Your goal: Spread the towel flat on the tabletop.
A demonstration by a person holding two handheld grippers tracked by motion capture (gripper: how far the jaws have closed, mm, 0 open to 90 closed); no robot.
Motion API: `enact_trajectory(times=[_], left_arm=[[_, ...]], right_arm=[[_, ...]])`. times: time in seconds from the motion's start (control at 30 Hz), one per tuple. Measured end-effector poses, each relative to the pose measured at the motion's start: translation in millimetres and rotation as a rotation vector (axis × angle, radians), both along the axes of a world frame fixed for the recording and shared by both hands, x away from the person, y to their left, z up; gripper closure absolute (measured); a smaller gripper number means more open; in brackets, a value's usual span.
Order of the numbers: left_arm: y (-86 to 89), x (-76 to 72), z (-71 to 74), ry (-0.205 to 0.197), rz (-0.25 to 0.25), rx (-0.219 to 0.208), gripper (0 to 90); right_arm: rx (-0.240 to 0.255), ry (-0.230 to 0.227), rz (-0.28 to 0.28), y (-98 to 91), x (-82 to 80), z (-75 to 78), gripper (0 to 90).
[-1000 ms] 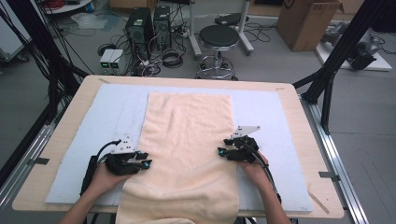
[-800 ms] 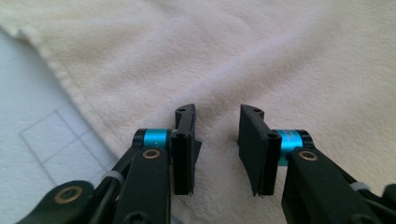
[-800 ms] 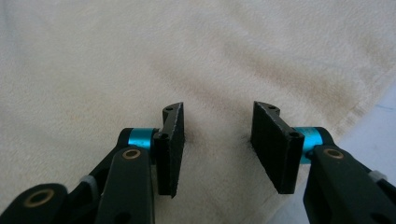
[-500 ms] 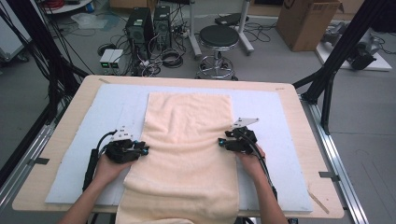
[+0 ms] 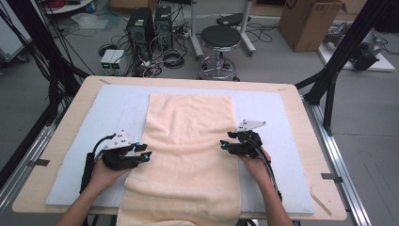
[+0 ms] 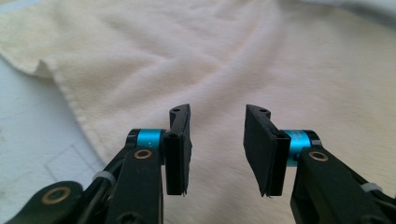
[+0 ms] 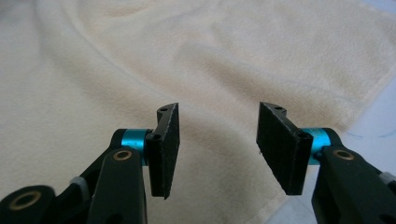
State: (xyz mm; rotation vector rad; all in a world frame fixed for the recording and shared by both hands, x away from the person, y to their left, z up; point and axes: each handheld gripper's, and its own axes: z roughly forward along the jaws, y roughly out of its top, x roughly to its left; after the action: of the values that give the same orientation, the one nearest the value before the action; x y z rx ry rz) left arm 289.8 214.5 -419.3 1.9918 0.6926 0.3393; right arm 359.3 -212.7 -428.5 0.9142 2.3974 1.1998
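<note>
Your left gripper [image 6: 217, 149] and right gripper [image 7: 217, 149] both have spread jaws, just opened, pinching nothing. The cream towel [image 5: 190, 141] lies under and beyond your fingertips, each gripper at one long edge.

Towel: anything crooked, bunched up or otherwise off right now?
Mostly fine. The towel lies lengthwise down the mat, but its near end spills over the table edge, and soft ripples cross its middle. Both grippers, left gripper and right gripper, sit at its side edges with jaws open, nothing between them.
</note>
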Motion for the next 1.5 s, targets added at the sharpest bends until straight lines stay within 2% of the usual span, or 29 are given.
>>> enact_trajectory(times=[0.1,0.27,0.5,0.57,0.7,0.83,0.93,1.03,1.13,1.23,1.3,1.43,1.5], left_arm=[[1.9,-19.1,1.8,-0.012,-0.045,-0.03,61.1],[1.6,-41.1,-0.4,-0.024,-0.102,-0.038,60.6],[4.1,-51.8,-1.7,-0.024,-0.096,-0.05,60.1],[4.6,-59.7,-1.6,-0.032,-0.1,-0.057,60.1],[2.8,-79.8,-2.9,-0.032,-0.122,-0.074,59.9],[-1.9,-99.6,-7.1,-0.028,-0.171,-0.044,60.2],[-6.4,-110.1,-14.7,-0.004,-0.198,-0.026,61.4],[-11.8,-116.3,-23.2,0.017,-0.233,0.02,61.8],[-16.8,-116.4,-31.3,0.029,-0.233,0.079,61.6],[-15.6,-113.3,-35.3,0.032,-0.217,0.059,65.0],[-14.2,-113.1,-36.6,0.016,-0.2,0.058,73.7],[-14.7,-113.6,-37.4,0.006,-0.218,0.059,84.5],[-14.3,-114.3,-37.4,0.013,-0.22,0.055,86.4]], right_arm=[[0.004,-0.006,0.011,1.9,-6.8,-0.8,48.2],[0.002,-0.002,0.021,3.0,-12.2,-3.6,47.5],[0.005,0.008,0.024,5.0,-13.1,-7.0,46.1],[0.0,0.025,0.026,6.7,-14.8,-7.6,45.1],[0.003,0.011,0.033,8.1,-25.5,-8.6,45.2],[-0.008,0.024,0.039,8.8,-35.7,-7.4,43.6],[0.003,0.01,0.041,10.1,-40.9,-4.1,43.6],[0.014,0.004,0.044,14.1,-44.6,-2.6,43.6],[0.015,0.008,0.06,18.7,-46.8,-3.5,43.5],[0.008,0.004,0.065,20.4,-47.4,-3.7,43.5],[0.014,0.006,0.063,19.0,-46.8,-3.6,43.5],[0.02,0.002,0.058,15.9,-44.1,-3.7,43.6],[0.019,0.009,0.056,15.5,-43.4,-4.3,43.5]])
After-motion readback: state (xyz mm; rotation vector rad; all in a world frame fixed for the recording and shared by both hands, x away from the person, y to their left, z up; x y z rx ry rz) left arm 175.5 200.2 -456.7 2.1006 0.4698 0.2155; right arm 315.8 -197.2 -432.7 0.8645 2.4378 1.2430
